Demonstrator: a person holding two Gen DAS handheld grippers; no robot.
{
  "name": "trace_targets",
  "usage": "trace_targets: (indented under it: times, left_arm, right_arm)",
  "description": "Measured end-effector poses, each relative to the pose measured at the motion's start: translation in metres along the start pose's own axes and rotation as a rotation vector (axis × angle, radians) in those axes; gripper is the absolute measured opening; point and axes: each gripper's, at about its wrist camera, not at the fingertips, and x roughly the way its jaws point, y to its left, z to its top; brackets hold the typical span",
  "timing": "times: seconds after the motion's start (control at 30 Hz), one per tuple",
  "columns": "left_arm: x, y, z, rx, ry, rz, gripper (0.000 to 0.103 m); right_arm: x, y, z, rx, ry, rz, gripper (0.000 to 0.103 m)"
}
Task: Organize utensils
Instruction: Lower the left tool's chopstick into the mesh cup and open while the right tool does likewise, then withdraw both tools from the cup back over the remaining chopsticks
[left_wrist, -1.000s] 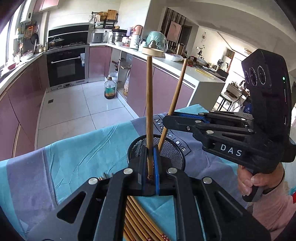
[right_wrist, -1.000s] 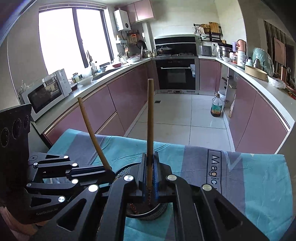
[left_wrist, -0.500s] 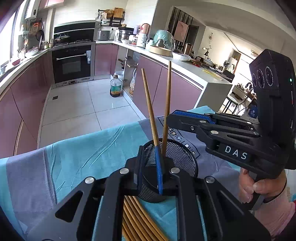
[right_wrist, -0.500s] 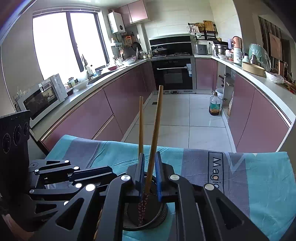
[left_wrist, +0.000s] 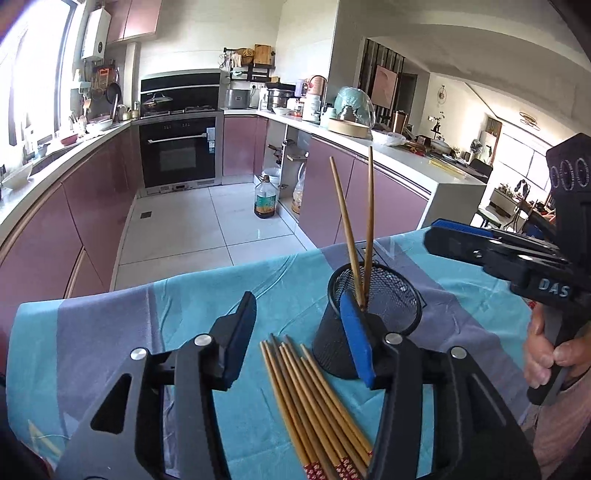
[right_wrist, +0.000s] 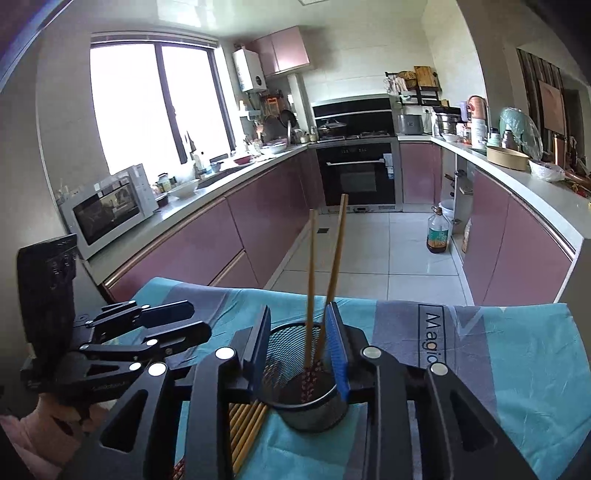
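both grippers have just been opening, the left gripper (left_wrist: 299, 332) and right gripper (right_wrist: 301, 345) released with nothing clamped, and two brown wooden chopsticks (left_wrist: 360, 229) stand in the black mesh cup (left_wrist: 373, 314) just past the fingers. next, i judge, comes another pick from the loose chopstick bundle (left_wrist: 310, 402) on the teal-clothed desk (left_wrist: 110, 332) below the left fingers; the cup stands close beside, easy to knock.

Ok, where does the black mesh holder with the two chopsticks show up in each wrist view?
Left wrist: the mesh holder stands right of centre, behind the right finger, with loose chopsticks lying to its left.
Right wrist: the holder is at lower centre, seen between the fingers.
Shared landmark: the black oven on the far wall.
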Motion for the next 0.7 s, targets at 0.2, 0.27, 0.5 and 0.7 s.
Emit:
trace_targets:
  times: [0.2, 0.27, 0.5, 0.7]
  left_arm:
    - [-0.009, 0.01, -0.044, 0.031, 0.059, 0.062, 0.053]
    - [-0.006, 0.013, -0.06, 0.037, 0.099, 0.073, 0.053]
    - [0.006, 0.025, -0.112, 0.023, 0.201, 0.074, 0.053]
    - [0.018, 0.021, -0.127, 0.0, 0.233, 0.059, 0.053]
  right_arm:
    - [0.001, 0.025, -0.042, -0.015, 0.087, 0.12, 0.036]
    - [0.014, 0.03, -0.062, -0.011, 0.15, 0.11, 0.036]
    - [0.048, 0.031, -0.104, 0.043, 0.288, 0.081, 0.036]
    - [0.056, 0.037, -0.115, 0.035, 0.317, 0.026, 0.036]
